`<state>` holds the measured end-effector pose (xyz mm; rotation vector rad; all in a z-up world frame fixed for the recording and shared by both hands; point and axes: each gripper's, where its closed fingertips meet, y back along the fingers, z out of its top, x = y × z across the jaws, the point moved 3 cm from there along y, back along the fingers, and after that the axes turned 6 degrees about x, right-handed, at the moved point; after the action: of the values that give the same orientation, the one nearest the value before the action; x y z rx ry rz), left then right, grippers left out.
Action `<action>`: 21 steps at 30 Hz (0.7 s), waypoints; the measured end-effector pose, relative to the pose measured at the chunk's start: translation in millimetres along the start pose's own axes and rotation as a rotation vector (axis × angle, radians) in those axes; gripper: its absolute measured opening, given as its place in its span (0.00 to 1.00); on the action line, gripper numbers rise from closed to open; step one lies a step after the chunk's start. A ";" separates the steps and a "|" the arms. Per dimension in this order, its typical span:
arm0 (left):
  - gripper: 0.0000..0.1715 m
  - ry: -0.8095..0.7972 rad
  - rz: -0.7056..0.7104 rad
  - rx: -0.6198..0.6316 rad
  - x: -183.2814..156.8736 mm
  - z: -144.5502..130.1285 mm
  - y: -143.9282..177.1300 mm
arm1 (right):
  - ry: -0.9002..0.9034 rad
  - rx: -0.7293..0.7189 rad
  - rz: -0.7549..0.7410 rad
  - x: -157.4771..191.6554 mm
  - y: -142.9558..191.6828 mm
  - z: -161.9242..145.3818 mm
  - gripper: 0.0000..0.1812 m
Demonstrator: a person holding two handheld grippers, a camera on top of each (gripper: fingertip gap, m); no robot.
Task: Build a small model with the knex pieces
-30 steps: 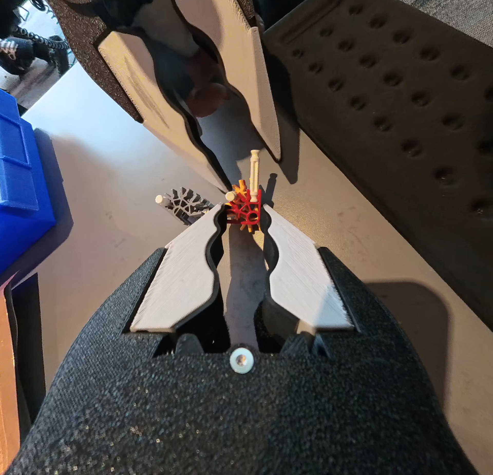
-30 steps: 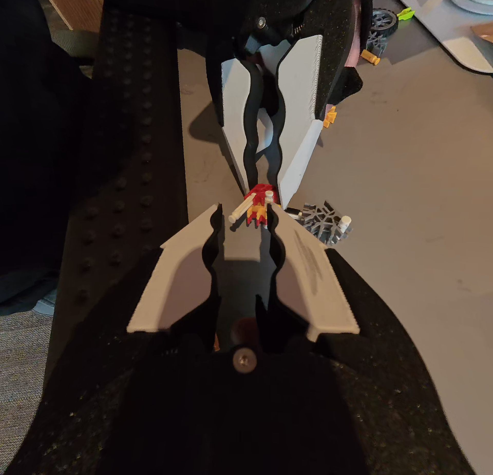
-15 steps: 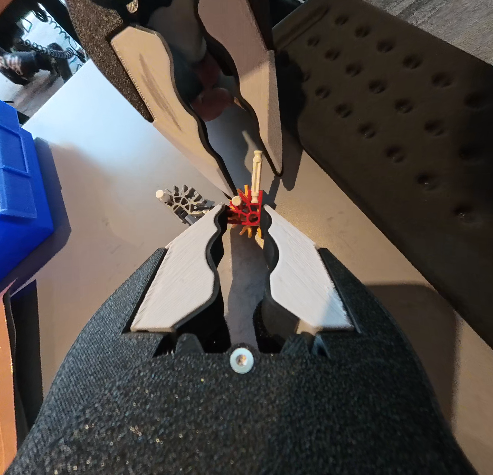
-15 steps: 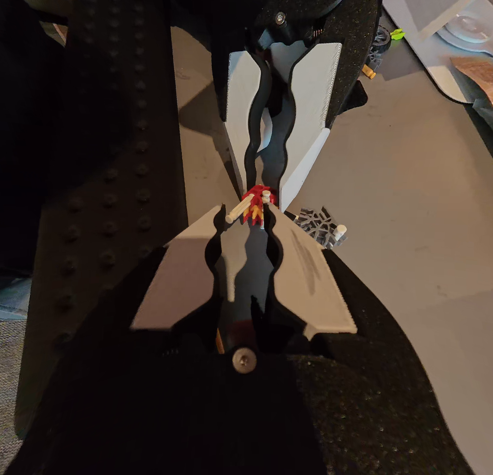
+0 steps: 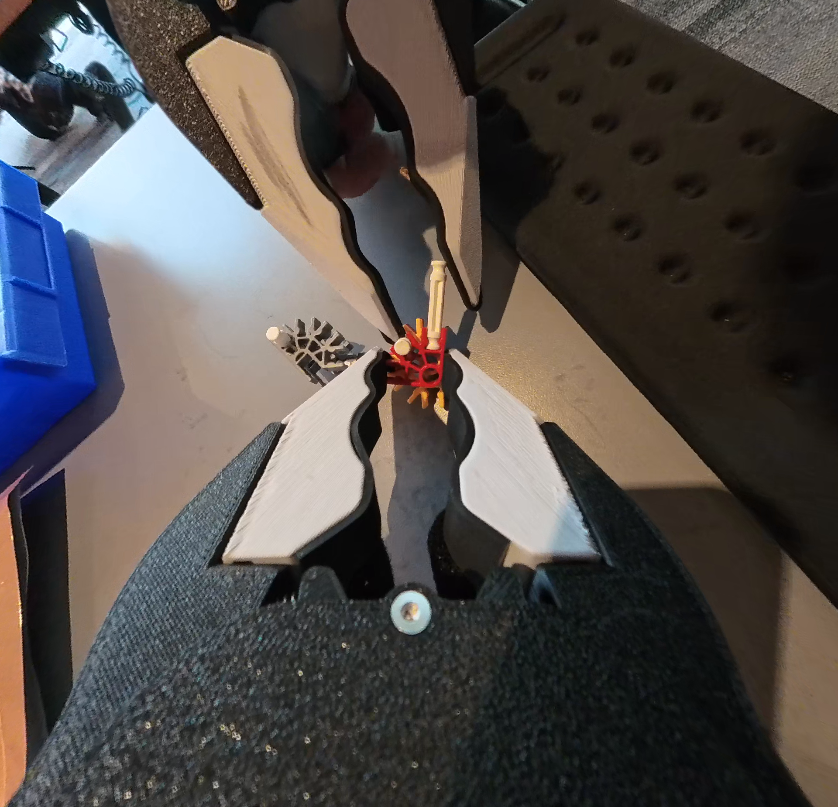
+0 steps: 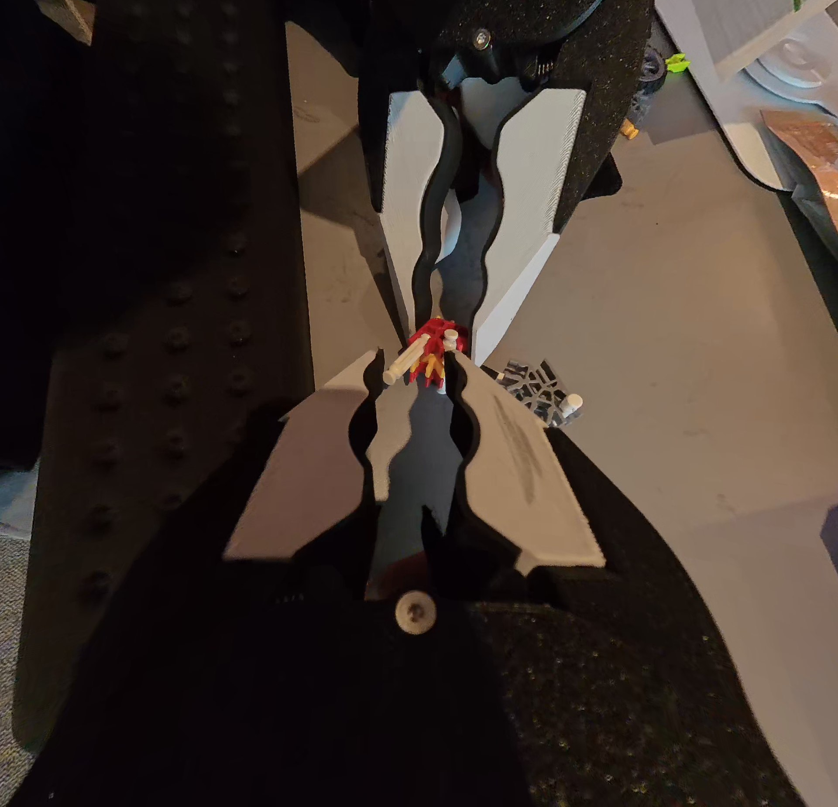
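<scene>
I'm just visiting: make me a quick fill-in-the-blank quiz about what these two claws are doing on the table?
1. The left claw grips a small ____ plastic connector piece.
2. A slim ____ plastic rod sticks out of that piece.
3. The grey snowflake-shaped connector lies on the ____.
4. The big plastic bin is ____.

Missing: red; white; table; blue

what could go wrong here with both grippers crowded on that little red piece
1. The left gripper holds the red connector only at its fingertips; a twist could pop it free.
2. The white rod sticks out between the right gripper's open fingers, so closing off-centre might lever it out or bend it.
3. The grey connector lies right beside the left gripper and could get knocked across the table.
</scene>
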<state>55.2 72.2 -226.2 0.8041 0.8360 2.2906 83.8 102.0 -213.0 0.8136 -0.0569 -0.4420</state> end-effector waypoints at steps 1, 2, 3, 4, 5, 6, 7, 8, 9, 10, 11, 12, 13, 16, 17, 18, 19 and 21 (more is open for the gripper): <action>0.12 0.000 0.002 0.001 0.0 0.0 0.0 | 0.002 0.002 0.005 -0.3 -0.1 0.2 0.13; 0.12 0.005 -0.003 0.000 0.1 0.0 0.0 | 0.005 0.006 0.009 -0.6 -0.1 0.4 0.13; 0.12 0.003 -0.002 0.000 0.1 0.0 -0.1 | 0.010 0.009 0.012 -0.9 -0.2 0.7 0.13; 0.12 0.003 0.000 0.000 0.1 -0.1 0.0 | 0.012 0.012 0.016 -1.3 -0.3 1.0 0.13; 0.12 0.008 -0.003 -0.001 0.0 -0.1 0.0 | 0.008 0.011 0.022 -1.4 -0.5 1.3 0.13; 0.11 0.007 -0.005 -0.002 0.0 -0.2 0.2 | 0.009 0.012 0.024 -1.7 -0.8 1.6 0.13; 0.11 0.007 -0.005 -0.001 -0.2 -0.2 0.1 | 0.010 0.016 0.027 -1.7 -0.9 1.9 0.13; 0.11 0.008 -0.006 -0.002 -0.3 -0.3 0.2 | 0.013 0.020 0.028 -1.9 -1.0 2.1 0.13; 0.12 0.005 -0.005 -0.001 -0.3 -0.3 0.2 | 0.015 0.022 0.029 -2.0 -1.1 2.3 0.13; 0.12 0.005 -0.006 -0.001 -0.3 -0.2 0.1 | 0.017 0.027 0.033 -2.1 -1.2 2.5 0.13; 0.12 0.007 -0.008 -0.001 -0.3 -0.3 -0.1 | 0.021 0.032 0.036 -2.3 -1.3 2.7 0.13; 0.12 0.004 -0.009 -0.001 -0.7 -0.1 -0.2 | 0.024 0.038 0.040 -2.1 -1.6 3.1 0.13; 0.12 0.000 -0.017 -0.001 -2.1 0.7 -0.7 | 0.034 0.046 0.047 -1.5 -2.2 4.2 0.13; 0.12 0.002 -0.019 0.003 -3.2 1.0 -1.8 | 0.071 0.079 0.049 -3.1 -5.0 6.9 0.12; 0.12 0.005 -0.023 0.005 -3.0 0.6 -1.7 | 0.062 0.073 0.056 -3.8 -5.2 6.9 0.11; 0.12 0.009 -0.026 0.005 -2.8 0.5 -1.9 | 0.050 0.063 0.062 -4.2 -5.3 6.7 0.11; 0.12 0.009 -0.024 0.004 -2.9 0.4 -2.0 | 0.054 0.066 0.059 -3.9 -5.1 6.2 0.12; 0.13 0.004 -0.012 0.006 -2.8 1.0 -2.3 | 0.069 0.092 0.059 -3.7 -4.2 5.7 0.12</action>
<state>58.4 72.2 -228.2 0.7950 0.8476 2.2806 77.7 97.0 -211.7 0.9150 -0.0371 -0.3575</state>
